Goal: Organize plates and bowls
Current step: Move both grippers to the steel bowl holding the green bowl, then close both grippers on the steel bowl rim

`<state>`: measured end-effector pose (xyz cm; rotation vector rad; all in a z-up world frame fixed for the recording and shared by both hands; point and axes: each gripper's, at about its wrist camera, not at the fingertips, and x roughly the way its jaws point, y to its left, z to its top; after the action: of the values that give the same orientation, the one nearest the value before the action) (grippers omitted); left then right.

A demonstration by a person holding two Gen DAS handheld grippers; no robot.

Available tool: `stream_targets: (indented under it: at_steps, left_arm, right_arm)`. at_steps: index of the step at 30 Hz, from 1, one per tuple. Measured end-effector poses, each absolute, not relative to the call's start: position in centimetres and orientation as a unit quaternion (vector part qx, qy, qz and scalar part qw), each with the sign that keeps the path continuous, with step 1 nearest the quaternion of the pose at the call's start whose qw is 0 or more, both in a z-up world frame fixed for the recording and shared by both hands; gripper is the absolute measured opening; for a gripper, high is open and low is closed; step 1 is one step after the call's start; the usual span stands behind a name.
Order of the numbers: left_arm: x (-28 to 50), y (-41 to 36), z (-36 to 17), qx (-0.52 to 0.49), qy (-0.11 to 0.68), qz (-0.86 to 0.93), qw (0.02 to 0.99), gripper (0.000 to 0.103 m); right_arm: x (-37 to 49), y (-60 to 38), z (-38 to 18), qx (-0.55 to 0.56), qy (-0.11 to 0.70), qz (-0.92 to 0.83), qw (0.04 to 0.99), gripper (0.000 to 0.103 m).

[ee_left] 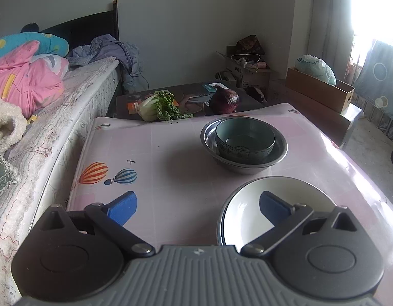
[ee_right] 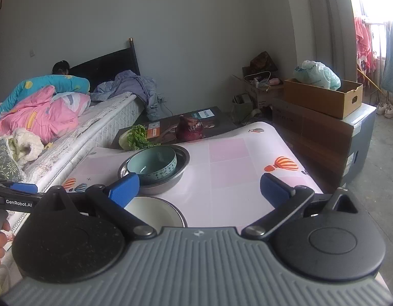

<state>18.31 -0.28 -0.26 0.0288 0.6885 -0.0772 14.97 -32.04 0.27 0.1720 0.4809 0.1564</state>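
A bedroom: a low table (ee_left: 170, 153) with a pink balloon-print cloth stands beside a bed (ee_left: 56, 117) heaped with bedding. From my left wrist, my left gripper (ee_left: 197, 204) hangs over the near end of the table with its blue fingers (ee_left: 122, 207) spread wide, holding nothing. A white plate (ee_left: 244, 216) lies just under its right finger. Farther off, a green bowl (ee_left: 244, 137) sits inside a steel basin (ee_left: 243, 153). Past the table's far edge lie a cabbage (ee_left: 158, 105) and a dark red vegetable (ee_left: 224, 99).

From my right wrist, my right gripper (ee_right: 199, 188) is likewise wide open and empty. The plate (ee_right: 155, 213) shows behind its left finger, the bowl (ee_right: 153, 164) in the basin (ee_right: 155, 187) just beyond. Cardboard boxes (ee_right: 321, 117) stand on the right.
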Motion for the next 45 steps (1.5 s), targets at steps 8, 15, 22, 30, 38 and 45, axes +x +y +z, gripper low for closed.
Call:
stream_targets:
  at_steps: [8,15,22,30,38,45]
  left_arm:
    - [24.7,1.4,-0.4,-0.037,0.338,-0.086,0.937,0.103]
    - [30.7,3.6,-1.5,-0.084,0.374,-0.094,0.919,0.103]
    - [35.3,4.0,-3.2,-0.099,0.410,-0.101,0.901,0.094]
    - [37.8,4.3,-5.4,-0.147,0.467,-0.111,0.865,0.073]
    - [38.7,3.7,-6.3,-0.157,0.488,-0.113,0.851,0.044]
    - [38.9,3.6,-6.4,-0.161,0.493,-0.109,0.848,0.026]
  right_arm:
    - [24.8,-31.0,-0.1,0.103,0.319,0.118,0.935,0.102]
    - [33.1,-29.1,-1.8,0.086,0.382,0.151,0.908,0.101]
    - [38.5,-28.1,-4.3,0.095,0.426,0.166,0.884,0.093]
    - [42.4,-27.8,-6.9,0.117,0.465,0.167,0.861,0.071]
    - [42.9,-27.7,-7.4,0.119,0.469,0.174,0.857,0.055]
    - [42.9,-28.7,-7.5,0.140,0.473,0.163,0.855,0.045]
